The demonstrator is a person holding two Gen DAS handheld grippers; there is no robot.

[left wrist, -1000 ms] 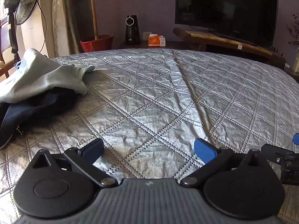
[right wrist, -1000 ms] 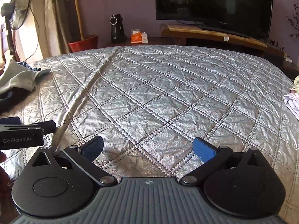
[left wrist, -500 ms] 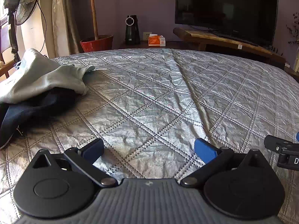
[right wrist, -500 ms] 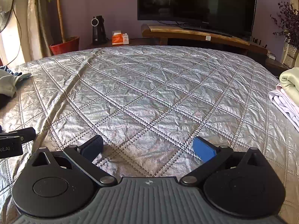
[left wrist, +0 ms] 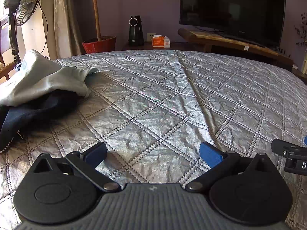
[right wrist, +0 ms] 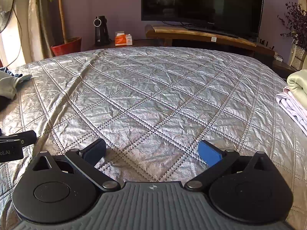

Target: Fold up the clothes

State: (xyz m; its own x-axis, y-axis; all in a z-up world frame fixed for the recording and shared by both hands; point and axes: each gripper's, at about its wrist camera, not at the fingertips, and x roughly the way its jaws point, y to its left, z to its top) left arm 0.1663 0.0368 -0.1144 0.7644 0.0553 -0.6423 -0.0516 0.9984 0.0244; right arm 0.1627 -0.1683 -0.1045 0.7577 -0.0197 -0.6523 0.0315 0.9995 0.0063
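Silver quilted bedspread [left wrist: 163, 103] is covering the whole work surface, wrinkled, with a crease running ahead of the left gripper [left wrist: 153, 154]. Beyond it, left to right, a standing fan [left wrist: 23, 9], a red plant pot [left wrist: 99, 44], a tissue box [left wrist: 160, 41] and a television [right wrist: 201, 5] are lining the wall. Unfolded clothes [left wrist: 40, 84], pale grey over dark navy, are lying crumpled far left of the left gripper. Folded garments [right wrist: 295, 97] are sitting stacked at the right gripper's [right wrist: 152, 152] far right. Both grippers are hovering spread wide, holding nothing.
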